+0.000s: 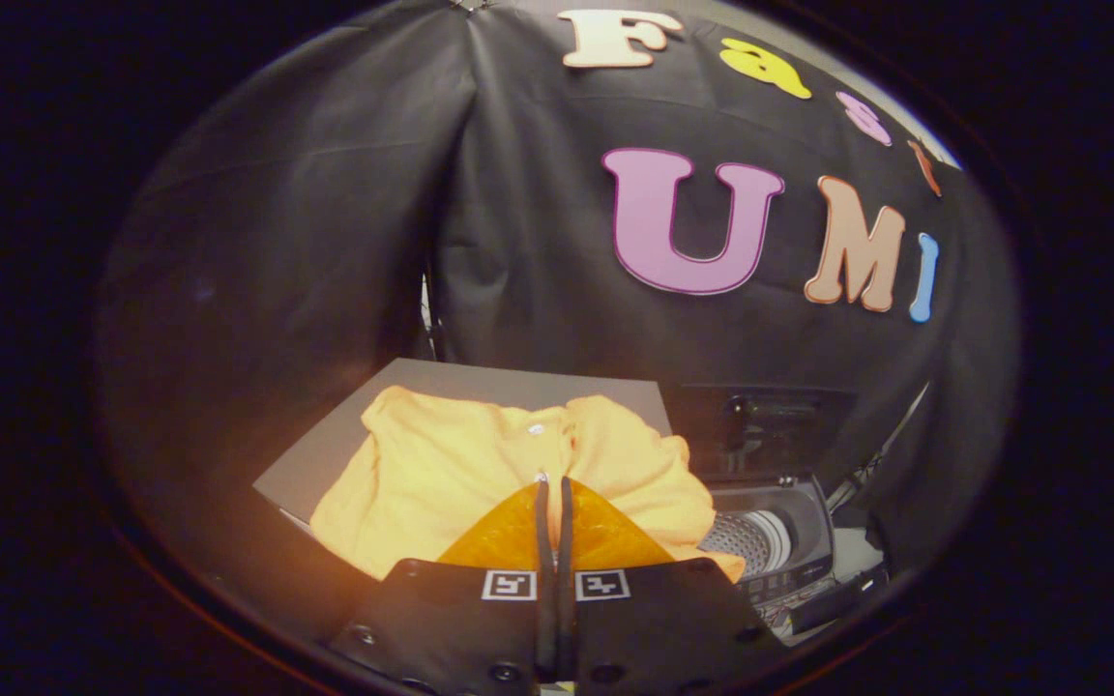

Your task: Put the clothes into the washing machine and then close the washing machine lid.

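Washing machine [770, 541] open; fingers [542, 512] together above clothes [441, 464].

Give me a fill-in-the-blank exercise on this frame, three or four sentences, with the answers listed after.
1. The yellow garment lies on a grey ____.
2. The lid of the washing machine stands ____.
3. The gripper has its fingers ____, tips just above the garment.
4. Beside the garment, the machine's ____ shows through its top opening.

Missing words: board; open; shut; drum
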The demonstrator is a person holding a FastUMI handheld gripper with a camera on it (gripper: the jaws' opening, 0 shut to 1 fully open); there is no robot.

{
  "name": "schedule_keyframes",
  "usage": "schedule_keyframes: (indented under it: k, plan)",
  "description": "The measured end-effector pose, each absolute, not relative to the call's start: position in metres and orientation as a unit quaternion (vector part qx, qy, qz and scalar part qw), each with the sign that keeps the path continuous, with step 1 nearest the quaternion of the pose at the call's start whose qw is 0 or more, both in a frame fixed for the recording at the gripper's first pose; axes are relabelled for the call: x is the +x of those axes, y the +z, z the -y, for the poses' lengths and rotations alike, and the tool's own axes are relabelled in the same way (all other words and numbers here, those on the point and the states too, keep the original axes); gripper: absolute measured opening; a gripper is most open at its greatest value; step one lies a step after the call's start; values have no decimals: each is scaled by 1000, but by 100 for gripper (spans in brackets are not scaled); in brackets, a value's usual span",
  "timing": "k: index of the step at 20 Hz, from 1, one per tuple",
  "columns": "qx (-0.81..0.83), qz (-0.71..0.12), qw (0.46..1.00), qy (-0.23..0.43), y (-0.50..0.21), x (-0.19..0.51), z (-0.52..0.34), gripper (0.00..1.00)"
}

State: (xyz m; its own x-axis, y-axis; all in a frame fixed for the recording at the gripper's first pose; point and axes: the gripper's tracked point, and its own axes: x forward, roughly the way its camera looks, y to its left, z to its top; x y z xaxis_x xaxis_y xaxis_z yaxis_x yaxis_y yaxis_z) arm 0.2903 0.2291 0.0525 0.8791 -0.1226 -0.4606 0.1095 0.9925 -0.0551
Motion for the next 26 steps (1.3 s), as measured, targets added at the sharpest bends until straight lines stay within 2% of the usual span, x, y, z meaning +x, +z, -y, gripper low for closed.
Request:
schedule_keyframes:
  k: [6, 17, 26]
  plan:
    - [-21, -205, 977, -56, 94, 266, -195, 0]
    - [-69, -132, 983, -111, 179, 296, -88, 0]
    - [-67, -133, 972, -181, 162, 324, 5, 0]
